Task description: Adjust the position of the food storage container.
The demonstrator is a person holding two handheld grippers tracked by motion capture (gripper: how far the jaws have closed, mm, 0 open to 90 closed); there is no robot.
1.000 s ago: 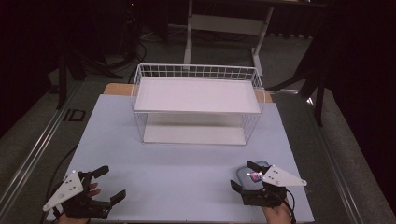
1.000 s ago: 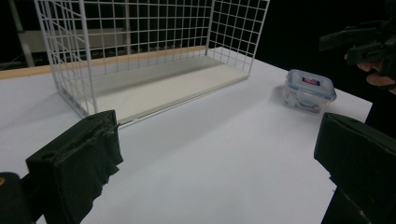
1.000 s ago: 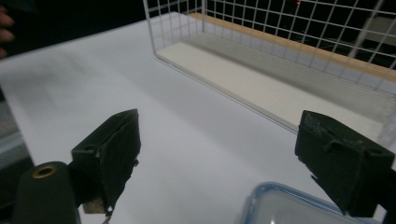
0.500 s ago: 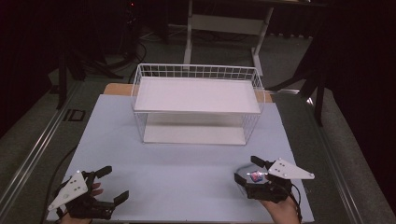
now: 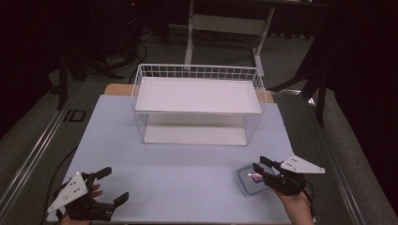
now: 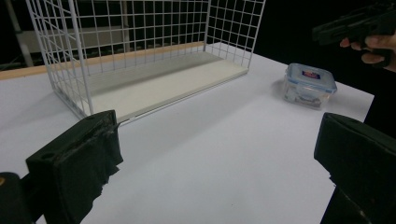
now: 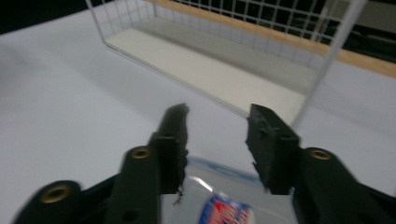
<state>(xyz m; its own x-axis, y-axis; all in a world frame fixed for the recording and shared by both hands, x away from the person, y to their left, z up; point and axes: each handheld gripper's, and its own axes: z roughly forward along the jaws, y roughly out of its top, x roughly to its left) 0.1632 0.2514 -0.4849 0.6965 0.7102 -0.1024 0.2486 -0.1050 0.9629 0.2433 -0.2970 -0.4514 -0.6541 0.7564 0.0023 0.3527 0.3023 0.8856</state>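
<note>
A clear lidded food container with a red and blue label lies on the white tabletop at the front right. My right gripper hovers over its right part. In the right gripper view the jaws have just been closing to a narrow gap; nothing is between them, and the container lid lies below them. My left gripper rests at the front left, wide open and holding nothing. In the left gripper view its own jaws frame the container, with the right gripper above it.
A white wire rack with an upper shelf and a lower board stands at the back middle of the table. It also rises ahead in the left gripper view and in the right gripper view. Dark floor and stands surround the table.
My right gripper has shifted a little to the right, uncovering more of the container, and its jaws have narrowed. The left gripper has stayed put.
</note>
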